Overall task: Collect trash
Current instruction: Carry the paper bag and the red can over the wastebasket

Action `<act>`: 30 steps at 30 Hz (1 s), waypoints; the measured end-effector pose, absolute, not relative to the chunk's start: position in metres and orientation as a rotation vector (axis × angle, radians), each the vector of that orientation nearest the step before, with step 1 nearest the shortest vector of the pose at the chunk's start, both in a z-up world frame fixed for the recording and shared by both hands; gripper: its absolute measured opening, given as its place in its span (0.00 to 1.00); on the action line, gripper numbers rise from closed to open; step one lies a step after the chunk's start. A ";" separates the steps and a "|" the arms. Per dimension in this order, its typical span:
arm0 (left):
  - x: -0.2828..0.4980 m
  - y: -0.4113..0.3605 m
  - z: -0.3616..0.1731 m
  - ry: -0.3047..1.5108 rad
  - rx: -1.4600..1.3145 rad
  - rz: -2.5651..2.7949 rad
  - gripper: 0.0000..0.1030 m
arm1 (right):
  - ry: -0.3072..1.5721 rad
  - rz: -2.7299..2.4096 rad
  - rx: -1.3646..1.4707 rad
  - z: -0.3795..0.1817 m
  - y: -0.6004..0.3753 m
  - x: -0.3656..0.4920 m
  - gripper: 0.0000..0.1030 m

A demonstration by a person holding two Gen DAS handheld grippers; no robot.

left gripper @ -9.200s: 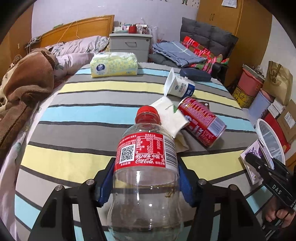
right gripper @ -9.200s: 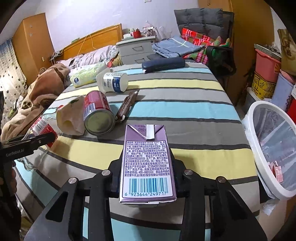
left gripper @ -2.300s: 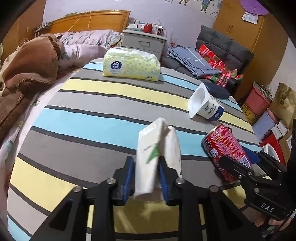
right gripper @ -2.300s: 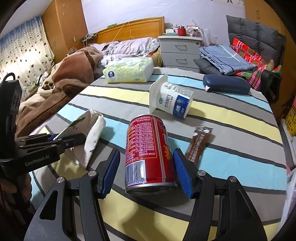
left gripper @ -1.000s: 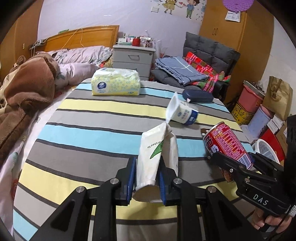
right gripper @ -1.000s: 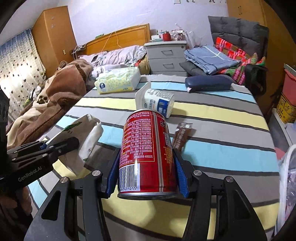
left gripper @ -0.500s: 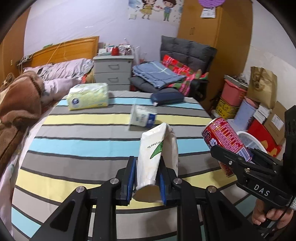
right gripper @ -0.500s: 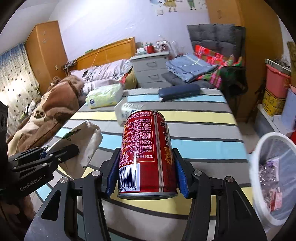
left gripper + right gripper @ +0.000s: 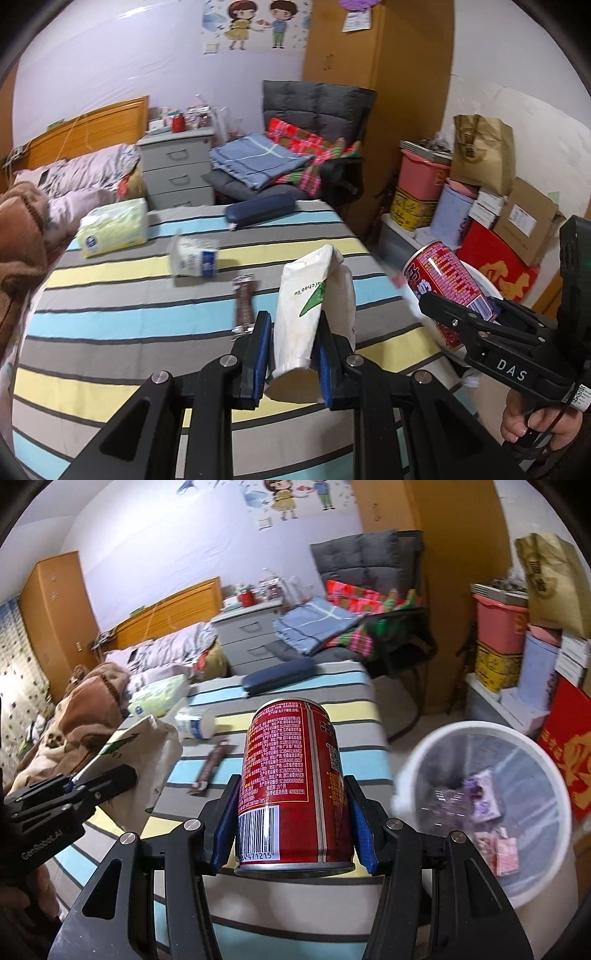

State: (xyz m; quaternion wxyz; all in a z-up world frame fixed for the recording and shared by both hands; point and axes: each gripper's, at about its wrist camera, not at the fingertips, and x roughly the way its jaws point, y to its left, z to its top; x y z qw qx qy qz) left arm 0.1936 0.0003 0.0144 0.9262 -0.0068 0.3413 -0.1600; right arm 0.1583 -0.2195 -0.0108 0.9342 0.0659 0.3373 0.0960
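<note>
My left gripper [image 9: 291, 343] is shut on a crumpled white paper bag [image 9: 306, 299] with a green mark, held above the striped table [image 9: 110, 332]. My right gripper [image 9: 291, 819] is shut on a red drink can [image 9: 291, 790], lifted near the table's right edge. In the left wrist view that can [image 9: 447, 288] shows at the right, above the bin. The white trash bin [image 9: 417, 760] with a clear liner stands on the floor right of the table, with wrappers inside. A white yoghurt cup [image 9: 194, 258] and a brown snack wrapper [image 9: 243, 302] lie on the table.
A tissue pack [image 9: 110, 230] and a dark blue case [image 9: 258, 212] lie at the table's far side. Boxes, a pink tub [image 9: 421, 173] and a paper bag stand along the right wall. A grey chair [image 9: 314, 122] with folded cloths is behind the table; a bed to the left.
Both grippers have swung to the right and risen a little with their loads. The trash bin has come well into the right wrist view; the table items have slid left.
</note>
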 end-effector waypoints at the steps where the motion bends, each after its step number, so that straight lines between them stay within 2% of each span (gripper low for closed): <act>1: 0.193 -0.007 0.015 0.698 -0.009 -0.341 0.22 | 0.687 0.183 0.138 -0.010 -0.226 0.157 0.53; 16: 0.193 -0.116 0.020 0.699 0.074 -0.505 0.22 | 0.658 0.007 0.193 -0.009 -0.316 0.131 0.53; 30: 0.204 -0.212 -0.009 0.777 0.135 -0.616 0.22 | 0.723 -0.117 0.219 -0.029 -0.376 0.132 0.53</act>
